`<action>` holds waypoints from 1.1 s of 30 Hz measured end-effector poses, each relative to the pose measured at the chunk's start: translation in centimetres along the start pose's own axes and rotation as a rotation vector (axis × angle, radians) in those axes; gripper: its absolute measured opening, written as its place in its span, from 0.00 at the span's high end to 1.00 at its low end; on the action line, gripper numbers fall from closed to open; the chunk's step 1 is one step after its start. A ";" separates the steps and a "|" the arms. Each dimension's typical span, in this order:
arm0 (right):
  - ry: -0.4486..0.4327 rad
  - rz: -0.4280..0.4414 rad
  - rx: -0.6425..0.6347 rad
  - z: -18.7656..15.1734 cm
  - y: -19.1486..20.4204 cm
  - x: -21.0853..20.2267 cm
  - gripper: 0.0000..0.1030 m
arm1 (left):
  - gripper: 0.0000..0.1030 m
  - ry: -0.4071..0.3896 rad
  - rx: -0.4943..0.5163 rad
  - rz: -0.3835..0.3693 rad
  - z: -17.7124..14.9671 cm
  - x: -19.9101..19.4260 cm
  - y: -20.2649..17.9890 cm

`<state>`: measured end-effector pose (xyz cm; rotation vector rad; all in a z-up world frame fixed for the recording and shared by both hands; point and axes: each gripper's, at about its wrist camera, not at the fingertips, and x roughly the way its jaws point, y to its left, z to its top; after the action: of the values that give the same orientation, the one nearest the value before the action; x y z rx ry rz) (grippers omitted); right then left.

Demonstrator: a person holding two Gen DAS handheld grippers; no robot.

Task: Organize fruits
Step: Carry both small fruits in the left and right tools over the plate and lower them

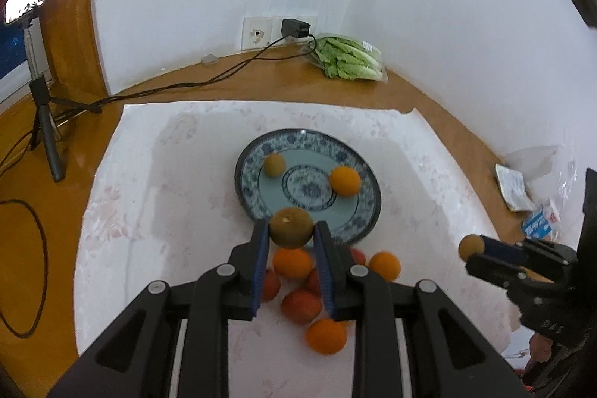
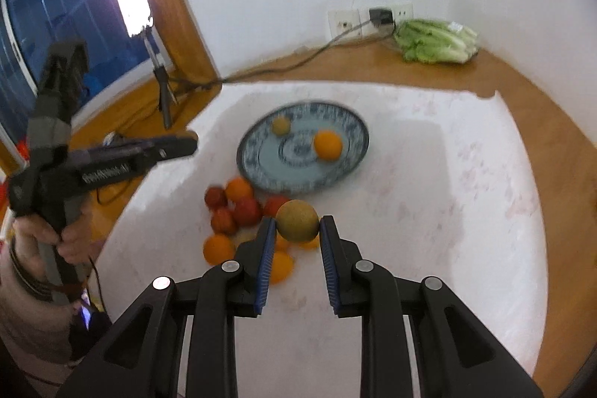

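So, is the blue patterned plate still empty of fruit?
No, the blue patterned plate already carries an orange and a brownish-green round fruit.

Fruit pile (image 1: 298, 290): partly hidden behind the left fingers (image 1: 261, 267).
Plate (image 2: 261, 159): blurred beyond the right fingers.
Packet print (image 1: 537, 224): too small to read.

Brown-green fruit (image 1: 290, 227) pinched btwn left fingers (image 1: 261, 262); similar one (image 2: 297, 221) btwn right fingers (image 2: 265, 254). Blue-patterned plate (image 1: 367, 211) just beyond tips, w/ orange (image 1: 345, 181) + small brown fruit (image 1: 275, 165). Loose pile of oranges & red fruit (image 1: 301, 301) under fingers.
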<state>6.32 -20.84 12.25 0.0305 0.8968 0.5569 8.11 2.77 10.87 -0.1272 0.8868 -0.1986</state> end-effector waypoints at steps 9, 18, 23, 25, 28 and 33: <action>-0.026 -0.007 -0.009 3.9 -0.9 2.7 0.75 | 0.75 0.012 -0.008 0.029 1.7 4.0 -0.1; 0.014 -0.047 0.006 5.5 -2.5 8.9 0.75 | 0.75 0.064 -0.071 0.028 1.5 8.2 1.1; 0.009 -0.048 0.001 5.9 -2.5 10.9 0.75 | 0.75 0.075 -0.070 0.025 1.7 9.6 1.5; 0.008 -0.055 -0.005 6.3 -2.5 11.7 0.75 | 0.75 0.076 -0.054 0.027 1.8 9.9 1.4; 0.005 -0.060 -0.006 6.7 -2.7 12.5 0.75 | 0.75 0.077 -0.030 0.032 2.1 10.5 1.1; 0.017 -0.054 0.014 7.3 -3.1 14.0 0.75 | 0.75 0.088 -0.030 0.029 2.5 11.7 1.1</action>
<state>20.03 -15.44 5.86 0.0146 0.9154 0.5014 17.38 1.25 3.37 -0.1343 0.9786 -0.1652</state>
